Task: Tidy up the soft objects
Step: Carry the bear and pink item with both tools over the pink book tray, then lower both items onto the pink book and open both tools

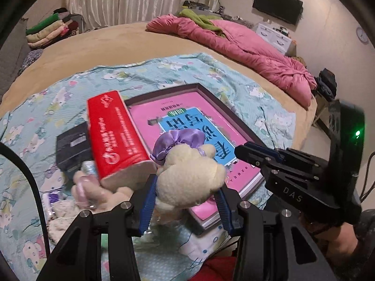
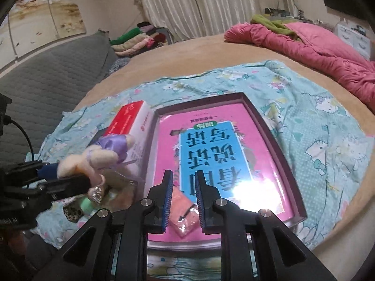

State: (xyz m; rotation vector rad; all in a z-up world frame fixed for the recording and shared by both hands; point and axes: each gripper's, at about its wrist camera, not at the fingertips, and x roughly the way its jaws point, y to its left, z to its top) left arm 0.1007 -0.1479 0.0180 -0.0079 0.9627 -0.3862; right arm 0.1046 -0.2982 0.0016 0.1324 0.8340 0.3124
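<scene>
Currently, your left gripper is clamped on a cream plush toy with a purple satin bow, the blue pads pressing into its soft body on both sides. You are carrying it above the patterned blue sheet, just over the near left corner of the dark-rimmed shallow box, which lies flat on the sheet with a pink and blue book cover filling its floor. A red tissue pack leans beside the box on its left, touching or nearly touching the plush; I cannot tell which.

Your right gripper hangs over the near end of the box with its jaws drawn narrow. A small pink wrapped item shows between and beyond the pads, resting on the book cover; whether the pads grip it cannot be told from these views, and it appears to lie in the box.

Further soft items sit in a loose heap on the sheet to the left of the box, below the plush.

Judgement: the step in hand is transport of the plush toward the box, which appears to be the collecting place. The next move calls for bringing the plush clear of the tissue pack, lowering it inside the rim, and parting the left jaws only once it rests on the floor. Keep your right gripper out of the drop path.
</scene>
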